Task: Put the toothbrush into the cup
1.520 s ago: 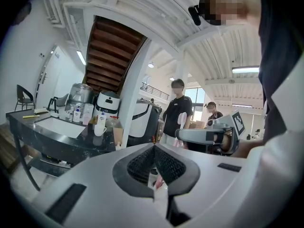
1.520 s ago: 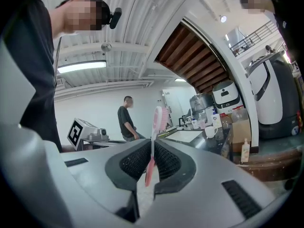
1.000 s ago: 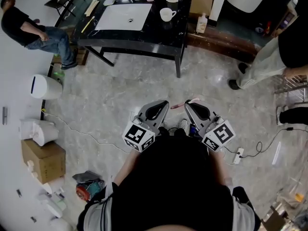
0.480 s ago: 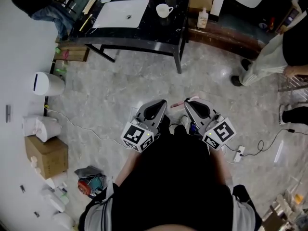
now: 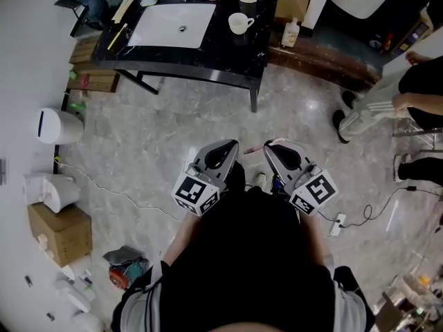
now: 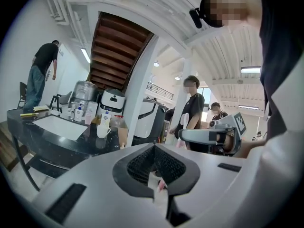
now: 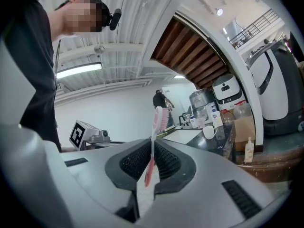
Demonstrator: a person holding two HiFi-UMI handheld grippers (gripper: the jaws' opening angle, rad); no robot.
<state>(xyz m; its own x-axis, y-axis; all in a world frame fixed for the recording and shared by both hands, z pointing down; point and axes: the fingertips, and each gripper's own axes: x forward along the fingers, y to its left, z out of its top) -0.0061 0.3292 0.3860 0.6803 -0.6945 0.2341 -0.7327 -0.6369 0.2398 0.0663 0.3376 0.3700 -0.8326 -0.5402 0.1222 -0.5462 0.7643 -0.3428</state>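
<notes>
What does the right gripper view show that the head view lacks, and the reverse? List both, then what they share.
Only the right gripper view: the pink toothbrush's bristled head upright, its handle clamped between the right gripper's fingers; a ceiling light. Only the head view: the white bin, the cardboard box and the power strip on the floor. Both: the toothbrush, the white cup and the black table it stands on.

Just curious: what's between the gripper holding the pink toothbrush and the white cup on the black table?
Only bare grey marble floor, then black tabletop, seen in the head view.
</notes>
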